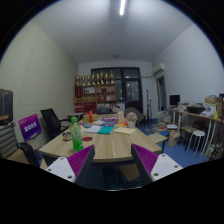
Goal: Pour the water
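A green bottle [76, 135] stands upright on the near left part of a long wooden table [105, 146], just beyond my left finger. My gripper [112, 163] is held in front of the table's near edge, well short of the bottle. Its two fingers [71, 164] with purple pads stand wide apart, open, with nothing between them. A brown paper bag or box [127, 119] sits farther back on the table. No cup or glass can be made out.
Coloured papers [100, 128] and small items lie across the table. Chairs [50, 121] stand at its left, a purple sign [30, 126] beside them. Shelves [97, 93] and a window fill the far wall; desks and stools [196, 137] line the right.
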### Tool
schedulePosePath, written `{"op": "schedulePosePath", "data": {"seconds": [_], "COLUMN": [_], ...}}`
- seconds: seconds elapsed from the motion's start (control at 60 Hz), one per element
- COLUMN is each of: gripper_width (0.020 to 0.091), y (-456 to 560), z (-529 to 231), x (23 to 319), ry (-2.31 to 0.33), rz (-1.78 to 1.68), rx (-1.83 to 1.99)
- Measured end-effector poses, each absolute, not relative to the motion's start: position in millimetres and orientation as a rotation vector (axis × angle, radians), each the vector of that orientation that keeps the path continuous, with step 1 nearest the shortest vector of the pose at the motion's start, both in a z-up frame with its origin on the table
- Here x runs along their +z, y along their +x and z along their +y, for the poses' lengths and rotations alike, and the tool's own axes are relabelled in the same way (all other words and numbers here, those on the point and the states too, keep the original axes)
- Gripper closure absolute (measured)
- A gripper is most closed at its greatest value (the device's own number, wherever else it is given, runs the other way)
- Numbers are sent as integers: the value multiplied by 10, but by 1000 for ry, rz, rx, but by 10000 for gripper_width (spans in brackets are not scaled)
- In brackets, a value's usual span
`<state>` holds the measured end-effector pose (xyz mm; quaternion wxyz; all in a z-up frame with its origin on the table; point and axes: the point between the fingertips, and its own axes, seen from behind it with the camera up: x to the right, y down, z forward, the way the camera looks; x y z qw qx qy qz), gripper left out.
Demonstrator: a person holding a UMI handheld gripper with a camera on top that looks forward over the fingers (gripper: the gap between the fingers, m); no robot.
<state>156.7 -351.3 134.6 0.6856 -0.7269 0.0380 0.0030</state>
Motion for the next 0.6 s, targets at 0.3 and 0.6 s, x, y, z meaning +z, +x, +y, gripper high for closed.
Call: {"op": "schedulePosePath", "data": {"seconds": [0.3, 0.6], "gripper_width": [302, 302], "y": [1310, 590], "z": [-3432, -2699], "x": [1470, 1134], "ry": [-1639, -1676], "rz": [80, -4], "rx": [-26, 43]}}
